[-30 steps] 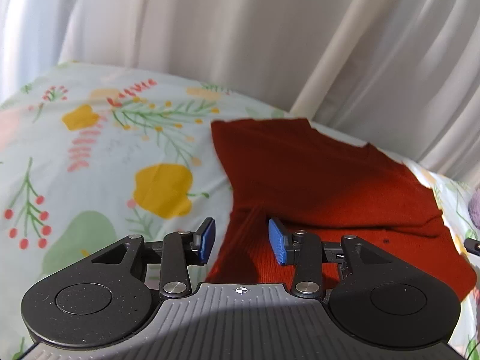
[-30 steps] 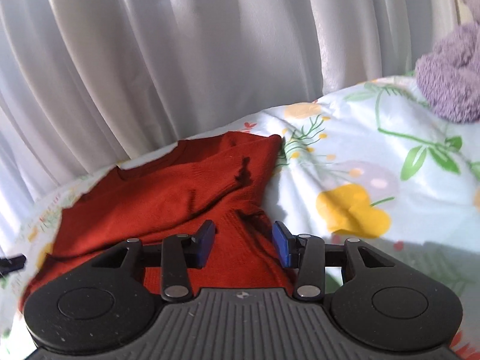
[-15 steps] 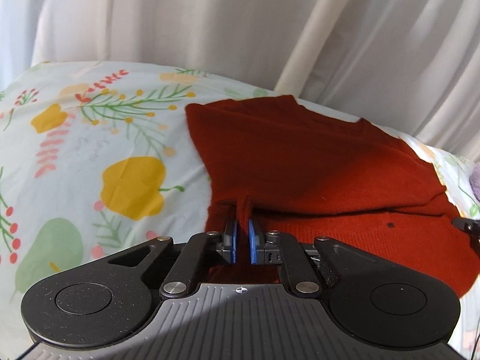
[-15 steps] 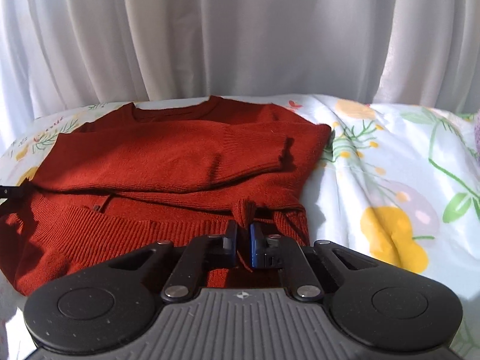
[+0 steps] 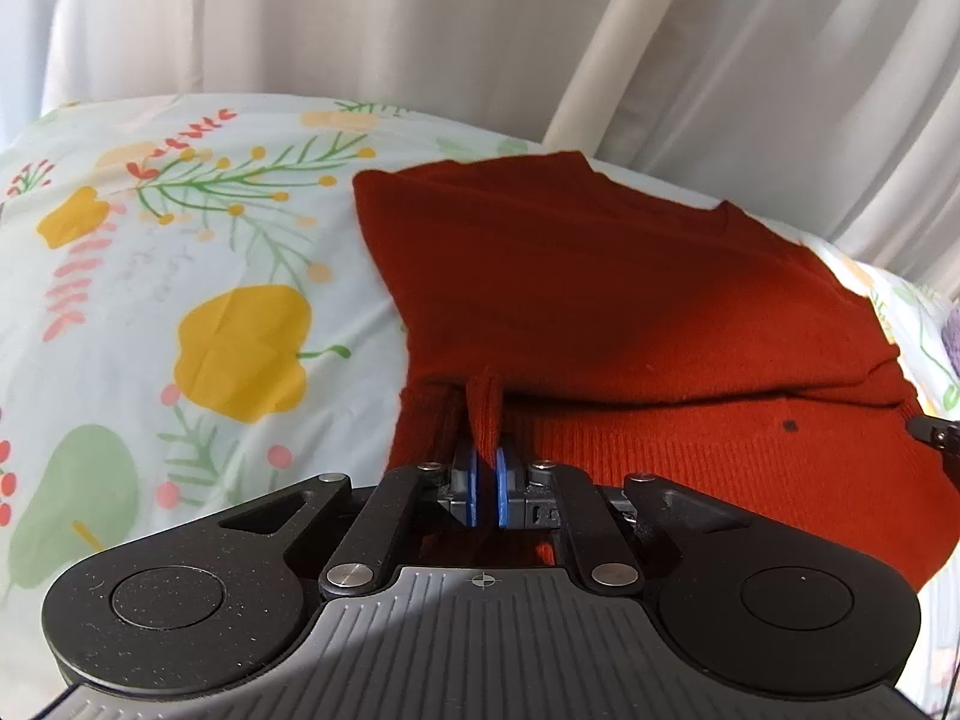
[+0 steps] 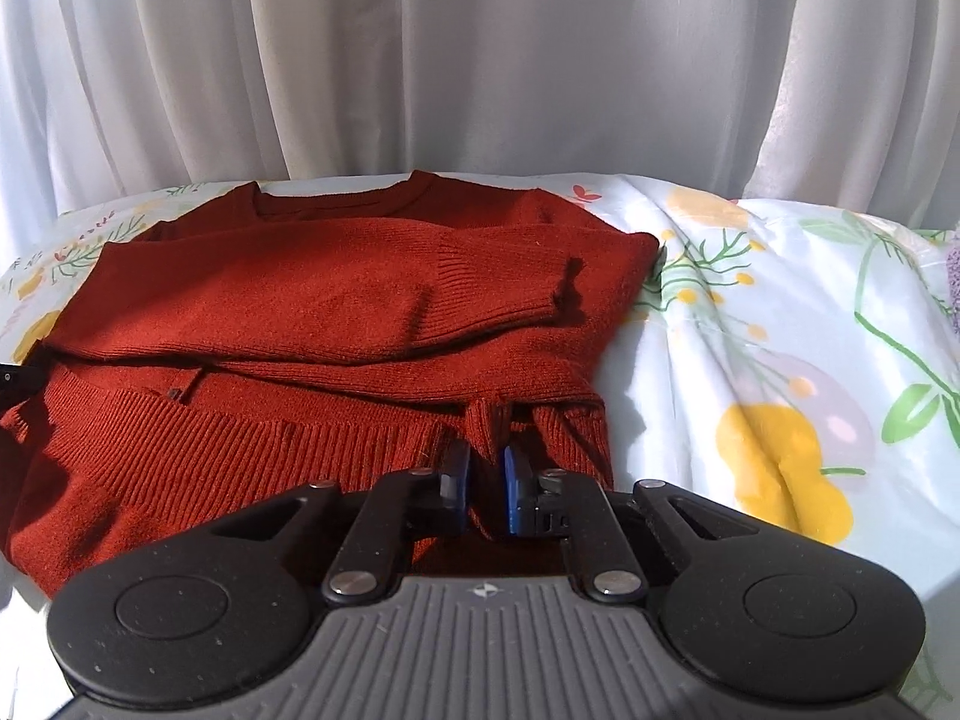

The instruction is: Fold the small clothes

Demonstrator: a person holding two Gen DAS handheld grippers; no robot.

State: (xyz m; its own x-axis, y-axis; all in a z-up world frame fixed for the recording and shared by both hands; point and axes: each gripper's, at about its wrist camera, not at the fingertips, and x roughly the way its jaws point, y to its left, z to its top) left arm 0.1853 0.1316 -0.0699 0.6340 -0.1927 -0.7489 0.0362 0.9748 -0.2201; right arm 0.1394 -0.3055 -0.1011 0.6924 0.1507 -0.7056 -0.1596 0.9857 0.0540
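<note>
Both jaws have closed since a second ago — left gripper [image 5: 485, 483] and right gripper [image 6: 483, 474] each pinch the red sweater [image 6: 336, 312] hem. Near corners secured on the bed [image 6: 780, 312] — likely ready to fold upward.

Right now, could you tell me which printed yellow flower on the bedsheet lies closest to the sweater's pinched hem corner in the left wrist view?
The large yellow flower, just left of the red sweater; the others sit farther off.

A floral bedsheet [image 6: 780, 312] lies before white curtains [image 6: 480, 60]; a purple plush thing [image 5: 951, 336] sits at its edge.
</note>
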